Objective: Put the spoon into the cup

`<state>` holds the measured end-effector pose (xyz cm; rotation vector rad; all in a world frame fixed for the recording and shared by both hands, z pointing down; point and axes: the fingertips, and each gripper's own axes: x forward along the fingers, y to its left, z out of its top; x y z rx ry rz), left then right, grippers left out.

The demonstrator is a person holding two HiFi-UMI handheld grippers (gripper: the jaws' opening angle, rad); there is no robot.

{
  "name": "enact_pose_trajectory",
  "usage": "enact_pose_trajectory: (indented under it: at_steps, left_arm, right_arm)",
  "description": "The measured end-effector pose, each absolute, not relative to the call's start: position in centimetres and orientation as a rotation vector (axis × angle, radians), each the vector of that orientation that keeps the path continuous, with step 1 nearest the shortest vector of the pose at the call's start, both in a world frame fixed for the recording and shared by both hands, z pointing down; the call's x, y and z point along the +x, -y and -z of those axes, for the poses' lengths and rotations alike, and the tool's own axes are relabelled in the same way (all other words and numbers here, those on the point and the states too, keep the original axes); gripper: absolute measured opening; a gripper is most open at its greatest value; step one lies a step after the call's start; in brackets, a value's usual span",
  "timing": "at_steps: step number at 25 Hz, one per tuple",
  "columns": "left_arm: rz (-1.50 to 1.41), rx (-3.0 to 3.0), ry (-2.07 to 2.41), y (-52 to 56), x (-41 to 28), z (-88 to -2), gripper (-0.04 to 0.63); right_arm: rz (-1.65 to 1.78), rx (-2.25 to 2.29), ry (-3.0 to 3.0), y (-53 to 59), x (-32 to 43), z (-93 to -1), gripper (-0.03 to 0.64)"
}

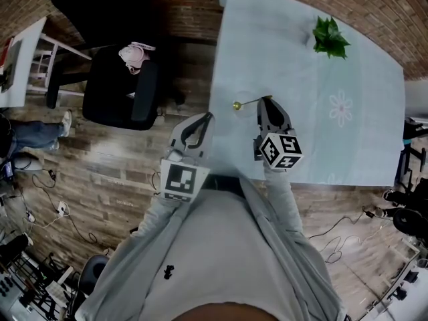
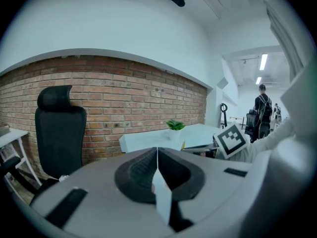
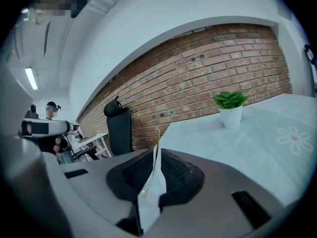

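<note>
Just off the left edge of the table (image 1: 361, 132), the left gripper (image 1: 202, 120) is held with its jaws pressed together on nothing. Over the table's near-left part, the spoon (image 1: 246, 102) is pinched by its handle in the right gripper (image 1: 266, 100), with its bowl pointed left. A potted plant (image 1: 330, 37) is seen at the table's far side.

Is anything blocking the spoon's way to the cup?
Nothing visible. The right tool holds the spoon over bare tablecloth; the potted plant stands well away near the wall. The cup itself isn't clearly visible.
</note>
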<state>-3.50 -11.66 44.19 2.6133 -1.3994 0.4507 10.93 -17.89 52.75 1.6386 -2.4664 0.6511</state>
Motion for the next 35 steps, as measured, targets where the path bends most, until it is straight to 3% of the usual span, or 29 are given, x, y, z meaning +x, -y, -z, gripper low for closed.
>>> enact_pose_trajectory:
  at_steps: [2, 11, 35]
  left_arm:
    - [-0.449, 2.615, 1.4, 11.7, -3.6, -44.1, 0.02]
    - [-0.435, 2.625, 1.398, 12.1, -3.4, -43.7, 0.02]
    - [-0.36, 2.711, 1.421, 12.5, -2.5, -40.3, 0.02]
  right_arm:
    - [-0.665, 1.619, 2.472, 17.8, 10.6, -52.8, 0.075]
    - [-0.659, 1.59, 2.455, 18.0, 10.3, -53.0, 0.129]
    - [-0.48, 1.494, 2.506, 14.7, 11.2, -48.5, 0.141]
